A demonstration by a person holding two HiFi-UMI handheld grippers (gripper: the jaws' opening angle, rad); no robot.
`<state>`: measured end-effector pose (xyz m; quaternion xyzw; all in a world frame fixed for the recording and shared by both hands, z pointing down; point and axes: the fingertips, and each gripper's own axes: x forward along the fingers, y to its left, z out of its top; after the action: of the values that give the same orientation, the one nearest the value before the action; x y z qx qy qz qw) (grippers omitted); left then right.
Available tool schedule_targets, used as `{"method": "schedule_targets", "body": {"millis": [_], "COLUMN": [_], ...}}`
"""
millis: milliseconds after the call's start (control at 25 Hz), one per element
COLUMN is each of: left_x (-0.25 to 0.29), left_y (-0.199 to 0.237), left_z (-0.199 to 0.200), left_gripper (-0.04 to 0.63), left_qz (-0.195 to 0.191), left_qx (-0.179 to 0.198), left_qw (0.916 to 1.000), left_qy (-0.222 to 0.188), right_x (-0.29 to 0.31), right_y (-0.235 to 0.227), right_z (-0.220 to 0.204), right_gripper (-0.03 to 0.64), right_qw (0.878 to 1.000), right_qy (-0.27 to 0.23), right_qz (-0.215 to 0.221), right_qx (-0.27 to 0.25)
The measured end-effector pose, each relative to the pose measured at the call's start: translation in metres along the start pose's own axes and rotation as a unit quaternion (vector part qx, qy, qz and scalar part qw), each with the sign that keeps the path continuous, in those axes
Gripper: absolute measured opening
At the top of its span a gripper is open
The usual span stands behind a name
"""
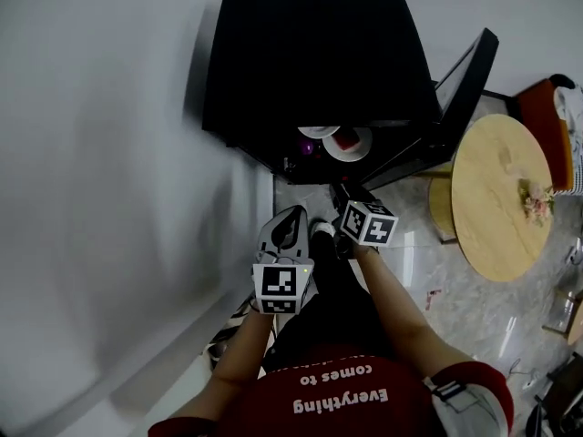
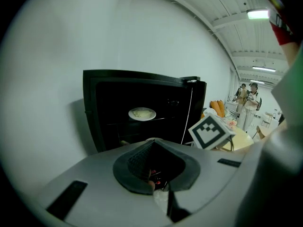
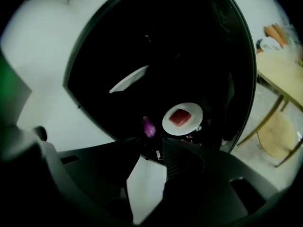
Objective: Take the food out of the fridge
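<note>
Fridge [image 1: 310, 62] stands open, nothing out yet | red food [image 3: 181, 117] on lower shelf, pale-food plate [image 2: 142, 113] above | my right gripper [image 3: 151, 148] part-open, empty; left gripper [image 2: 152, 143] closed, empty.

1. In the head view, the fridge [image 1: 319, 53] top hides most of two plates [image 1: 363, 145].
2. In the right gripper view, the upper plate [image 3: 129, 79] shows edge-on, so its food is hidden.
3. The round worktop [image 3: 279, 72] is cut off at the edge.

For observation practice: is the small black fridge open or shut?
Open: its black door swung aside, a white plate of food visible inside.
</note>
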<state>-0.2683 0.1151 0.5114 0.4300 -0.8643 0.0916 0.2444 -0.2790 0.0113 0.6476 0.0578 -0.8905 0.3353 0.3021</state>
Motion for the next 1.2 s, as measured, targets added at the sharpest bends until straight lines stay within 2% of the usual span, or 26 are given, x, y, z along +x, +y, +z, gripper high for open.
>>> {"method": "schedule_targets", "body": {"millis": [200, 400, 600, 720, 840, 1080, 1120, 1200], "left_x": [0.019, 0.032, 0.038, 0.042, 0.045, 0.046, 0.045, 0.043], "left_y": [0.011, 0.014, 0.017, 0.024, 0.031, 0.036, 0.034, 0.029], "left_z": [-0.022, -0.032, -0.037, -0.041, -0.041, -0.041, -0.041, -0.043], "left_gripper": [0.003, 0.003, 0.003, 0.003, 0.003, 0.003, 0.003, 0.003], "left_qz": [-0.011, -0.034, -0.063, -0.068, -0.074, -0.075, -0.077, -0.082], "left_qx": [0.002, 0.028, 0.035, 0.042, 0.046, 0.048, 0.05, 0.056], "left_qw": [0.9995, 0.9982, 0.9962, 0.9949, 0.9941, 0.9942, 0.9939, 0.9927], "left_qy": [0.028, 0.042, 0.049, 0.061, 0.065, 0.06, 0.061, 0.069], "right_x": [0.045, 0.065, 0.079, 0.091, 0.099, 0.112, 0.112, 0.111], "right_y": [-0.052, -0.081, -0.108, -0.117, -0.12, -0.114, -0.116, -0.119], "right_z": [-0.004, 0.002, 0.001, 0.004, 0.006, 0.016, 0.014, 0.01], "right_gripper": [0.135, 0.149, 0.15, 0.15, 0.15, 0.143, 0.115, 0.072], "right_qw": [0.992, 0.984, 0.97, 0.96, 0.942, 0.947, 0.942, 0.925], "right_qy": [0.009, -0.004, -0.014, -0.028, -0.05, -0.071, -0.077, -0.096], "right_qz": [-0.044, -0.074, -0.09, -0.071, -0.043, -0.034, -0.033, -0.013], "right_qx": [0.117, 0.161, 0.226, 0.271, 0.33, 0.312, 0.324, 0.367]}}
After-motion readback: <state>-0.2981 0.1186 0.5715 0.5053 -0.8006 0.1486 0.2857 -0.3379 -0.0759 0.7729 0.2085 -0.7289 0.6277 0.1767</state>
